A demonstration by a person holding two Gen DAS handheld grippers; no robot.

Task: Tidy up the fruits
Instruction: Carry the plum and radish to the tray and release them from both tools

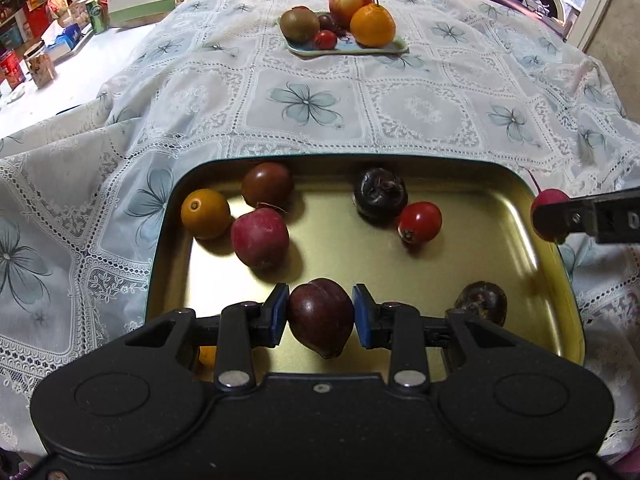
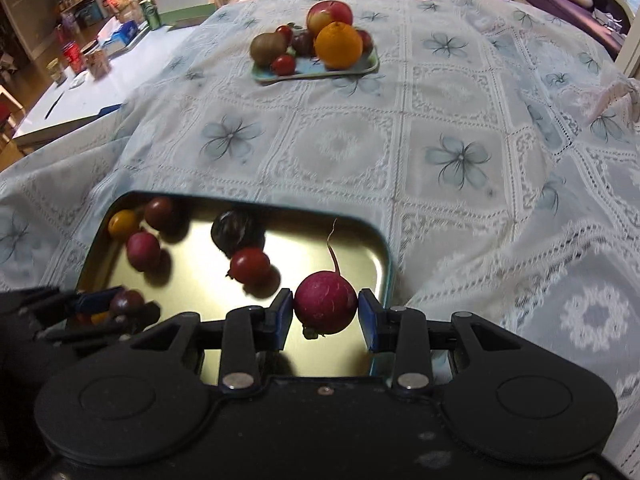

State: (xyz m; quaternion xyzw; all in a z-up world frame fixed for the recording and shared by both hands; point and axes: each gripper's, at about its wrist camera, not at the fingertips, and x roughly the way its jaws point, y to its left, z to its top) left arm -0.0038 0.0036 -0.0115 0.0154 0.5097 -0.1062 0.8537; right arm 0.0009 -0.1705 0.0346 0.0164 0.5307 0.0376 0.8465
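Observation:
My left gripper [image 1: 321,314] is shut on a dark red plum [image 1: 320,316] and holds it over the near part of the gold metal tray [image 1: 460,272]. My right gripper [image 2: 325,312] is shut on a red radish [image 2: 326,302] with a thin root, over the tray's right side [image 2: 360,252]; the radish also shows at the right edge of the left wrist view [image 1: 549,214]. The tray holds an orange fruit [image 1: 205,214], a brown tomato [image 1: 267,186], another radish [image 1: 260,238], a red tomato [image 1: 420,223] and two dark fruits [image 1: 380,196].
A pale blue plate [image 1: 384,49] at the far side of the lace tablecloth carries an apple [image 1: 350,0], an orange [image 1: 373,26], a kiwi [image 1: 299,24] and small red fruits. A cluttered white side table [image 1: 52,60] stands at the far left.

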